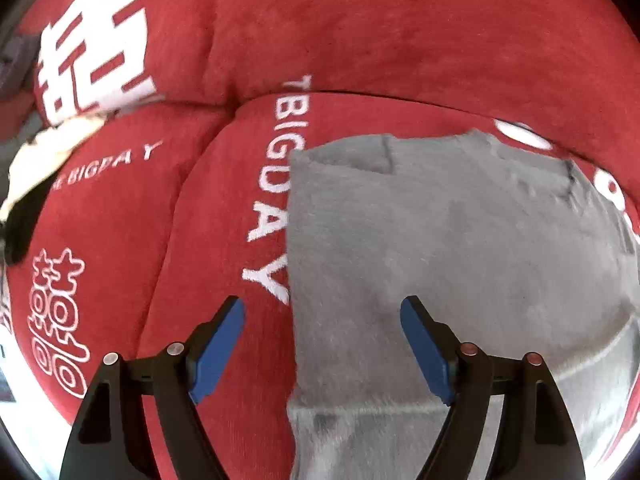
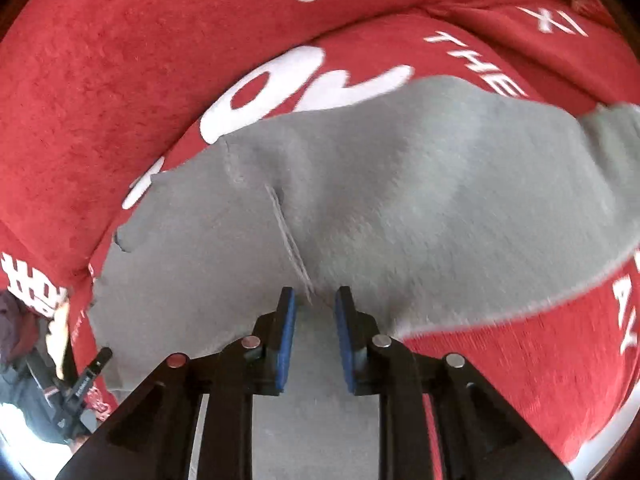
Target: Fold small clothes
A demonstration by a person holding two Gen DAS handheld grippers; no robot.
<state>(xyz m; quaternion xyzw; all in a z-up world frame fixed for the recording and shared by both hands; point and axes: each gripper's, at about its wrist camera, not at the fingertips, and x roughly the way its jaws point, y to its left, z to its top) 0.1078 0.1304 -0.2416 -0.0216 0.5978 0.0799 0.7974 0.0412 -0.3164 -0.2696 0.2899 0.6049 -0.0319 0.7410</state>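
Note:
A small grey garment (image 1: pixel 440 248) lies flat on a red sofa cover (image 1: pixel 360 32) with white lettering. My left gripper (image 1: pixel 322 310) is open, hovering over the garment's left edge, one finger over the red cover and one over the grey cloth. In the right wrist view the grey garment (image 2: pixel 380 184) spreads across the red cover (image 2: pixel 80 80). My right gripper (image 2: pixel 315 298) hangs just above the cloth by a stitched seam, its jaws narrowly apart with nothing between the pads.
The red cover has deep seams between cushions (image 1: pixel 224 108). A white and black object (image 1: pixel 36 176) lies at the far left. A dark tool and cloth (image 2: pixel 76 392) show at the lower left of the right wrist view.

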